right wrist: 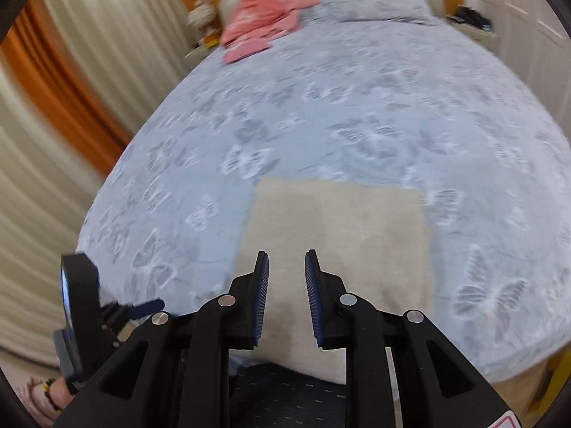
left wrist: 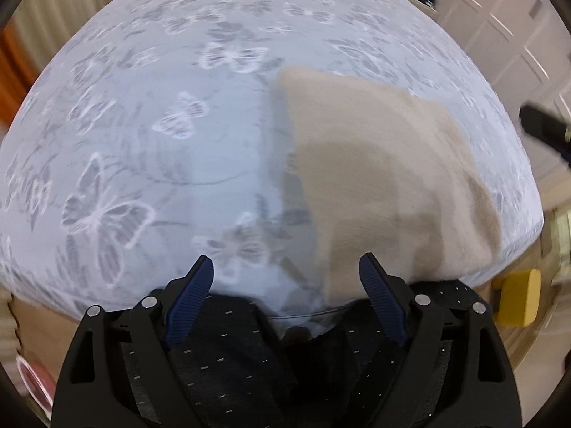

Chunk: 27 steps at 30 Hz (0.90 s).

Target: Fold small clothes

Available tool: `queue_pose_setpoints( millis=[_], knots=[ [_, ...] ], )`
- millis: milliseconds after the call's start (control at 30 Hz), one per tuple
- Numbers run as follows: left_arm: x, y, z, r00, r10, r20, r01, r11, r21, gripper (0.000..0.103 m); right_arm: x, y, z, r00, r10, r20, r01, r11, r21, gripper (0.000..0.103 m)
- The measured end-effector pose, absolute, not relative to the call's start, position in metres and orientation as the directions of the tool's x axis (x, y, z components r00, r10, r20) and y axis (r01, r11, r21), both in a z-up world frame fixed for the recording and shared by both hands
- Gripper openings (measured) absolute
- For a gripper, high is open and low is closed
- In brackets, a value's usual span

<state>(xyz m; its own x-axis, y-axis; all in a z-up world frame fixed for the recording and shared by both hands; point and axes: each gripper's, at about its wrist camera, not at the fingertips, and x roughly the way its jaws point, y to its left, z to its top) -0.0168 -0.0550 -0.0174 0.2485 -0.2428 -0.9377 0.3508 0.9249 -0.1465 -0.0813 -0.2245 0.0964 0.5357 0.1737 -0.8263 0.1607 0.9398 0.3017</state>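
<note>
Beige cloth [right wrist: 335,246] lies flat on the bedspread [right wrist: 357,107] near the foot edge of the bed, already squared into a neat rectangle with straight sides. It appears folded at least once; the number of layers cannot be told from either view, and both views are somewhat blurred.

Right gripper [right wrist: 286,274]: fingers parted with a narrow gap, holding nothing, poised above the near half of the cloth. Contact with the fabric cannot be confirmed.

Left gripper [left wrist: 285,267]: fingers spread wide, empty, positioned to the left of the cloth over the near edge of the bedspread. Its right finger [left wrist: 378,285] overlaps the cloth's near left corner in the picture; whether it touches is unclear.

Pink clothes [right wrist: 264,18] sit in a loose heap at the far left of the bed, beside the pillow [right wrist: 374,0], well apart from the beige piece. A smaller pink item in front of the heap looks flat, possibly folded.

Assessment: the beige piece is at or near completion; a further fold or a move aside may remain. The pink heap looks unfolded, so the task as a whole is judged only partly done.
</note>
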Motion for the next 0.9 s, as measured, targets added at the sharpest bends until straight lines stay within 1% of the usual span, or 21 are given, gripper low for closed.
queue_pose_setpoints(
  millis=[33, 100, 133, 167, 200, 233, 300, 400, 433, 500, 533, 567, 633, 667, 700, 733, 767, 800, 833, 867, 900],
  knots=[
    [-0.014, -0.047, -0.015, 0.246, -0.250, -0.936, 0.324, 0.932, -0.163, 0.082, -0.076, -0.218, 0.085, 0.516, 0.225, -0.827, 0.150, 0.926, 0.346, 0.020],
    [-0.010, -0.034, -0.011, 0.254, -0.260, -0.932, 0.286, 0.940, -0.185, 0.082, -0.060, -0.202, 0.035, 0.418, 0.346, -0.840, 0.163, 0.881, 0.444, 0.020],
    [-0.007, -0.027, -0.007, 0.265, -0.259, -0.929, 0.263, 0.946, -0.189, 0.082, -0.052, -0.190, 0.004, 0.334, 0.383, -0.861, 0.173, 0.873, 0.456, 0.020],
    [-0.005, -0.023, -0.004, 0.274, -0.261, -0.926, 0.254, 0.948, -0.192, 0.082, -0.045, -0.174, -0.039, 0.230, 0.377, -0.897, 0.178, 0.890, 0.420, 0.018],
    [-0.004, -0.021, -0.002, 0.278, -0.261, -0.924, 0.253, 0.948, -0.191, 0.082, -0.042, -0.167, -0.055, 0.212, 0.385, -0.898, 0.172, 0.890, 0.422, 0.017],
    [-0.003, -0.020, 0.001, 0.282, -0.259, -0.924, 0.253, 0.949, -0.188, 0.082, -0.040, -0.166, -0.053, 0.241, 0.395, -0.887, 0.172, 0.882, 0.439, 0.017],
    [-0.002, -0.016, 0.007, 0.296, -0.255, -0.921, 0.257, 0.949, -0.180, 0.083, -0.037, -0.170, -0.025, 0.266, 0.390, -0.881, 0.198, 0.873, 0.446, 0.019],
    [0.000, -0.009, 0.011, 0.314, -0.256, -0.914, 0.250, 0.951, -0.181, 0.086, -0.051, -0.184, 0.020, 0.376, 0.365, -0.852, 0.174, 0.875, 0.452, 0.019],
    [0.002, -0.009, 0.009, 0.307, -0.260, -0.915, 0.247, 0.951, -0.187, 0.087, -0.055, -0.188, 0.022, 0.377, 0.349, -0.858, 0.181, 0.881, 0.438, 0.020],
    [0.005, -0.014, 0.002, 0.290, -0.256, -0.922, 0.245, 0.951, -0.187, 0.087, -0.059, -0.192, 0.000, 0.313, 0.333, -0.889, 0.206, 0.890, 0.406, 0.022],
    [0.006, -0.019, -0.002, 0.278, -0.258, -0.925, 0.244, 0.950, -0.192, 0.086, -0.058, -0.190, -0.030, 0.231, 0.323, -0.918, 0.209, 0.905, 0.371, 0.018],
    [0.005, -0.025, -0.004, 0.264, -0.274, -0.925, 0.246, 0.946, -0.210, 0.086, -0.060, -0.190, -0.047, 0.207, 0.322, -0.924, 0.210, 0.908, 0.364, 0.015],
    [0.004, -0.037, -0.004, 0.239, -0.305, -0.922, 0.251, 0.937, -0.245, 0.086, -0.068, -0.205, -0.049, 0.266, 0.389, -0.882, 0.263, 0.851, 0.455, 0.015],
    [0.004, -0.043, -0.002, 0.230, -0.320, -0.919, 0.259, 0.931, -0.259, 0.087, -0.074, -0.220, -0.032, 0.323, 0.406, -0.855, 0.316, 0.806, 0.501, 0.015],
    [0.003, -0.047, 0.001, 0.232, -0.330, -0.915, 0.272, 0.925, -0.265, 0.087, -0.080, -0.230, -0.020, 0.368, 0.381, -0.848, 0.332, 0.798, 0.502, 0.018],
    [0.002, -0.048, 0.002, 0.236, -0.331, -0.914, 0.278, 0.924, -0.262, 0.087, -0.086, -0.241, -0.005, 0.418, 0.330, -0.846, 0.343, 0.805, 0.484, 0.024],
    [0.002, -0.050, 0.003, 0.244, -0.329, -0.912, 0.291, 0.922, -0.255, 0.087, -0.094, -0.258, 0.011, 0.455, 0.240, -0.857, 0.365, 0.828, 0.426, 0.028],
    [0.002, -0.051, 0.003, 0.247, -0.326, -0.913, 0.301, 0.921, -0.247, 0.088, -0.098, -0.271, 0.018, 0.464, 0.177, -0.868, 0.392, 0.838, 0.380, 0.039],
    [0.003, -0.054, -0.001, 0.243, -0.314, -0.918, 0.307, 0.922, -0.234, 0.088, -0.101, -0.284, 0.020, 0.461, 0.130, -0.878, 0.417, 0.842, 0.343, 0.041],
    [0.004, -0.055, -0.004, 0.236, -0.307, -0.922, 0.308, 0.924, -0.229, 0.088, -0.101, -0.302, 0.017, 0.444, 0.100, -0.890, 0.451, 0.834, 0.319, 0.041],
    [0.005, -0.057, -0.007, 0.228, -0.305, -0.925, 0.308, 0.924, -0.229, 0.088, -0.099, -0.315, 0.012, 0.433, 0.103, -0.896, 0.473, 0.820, 0.322, 0.041]
  ],
)
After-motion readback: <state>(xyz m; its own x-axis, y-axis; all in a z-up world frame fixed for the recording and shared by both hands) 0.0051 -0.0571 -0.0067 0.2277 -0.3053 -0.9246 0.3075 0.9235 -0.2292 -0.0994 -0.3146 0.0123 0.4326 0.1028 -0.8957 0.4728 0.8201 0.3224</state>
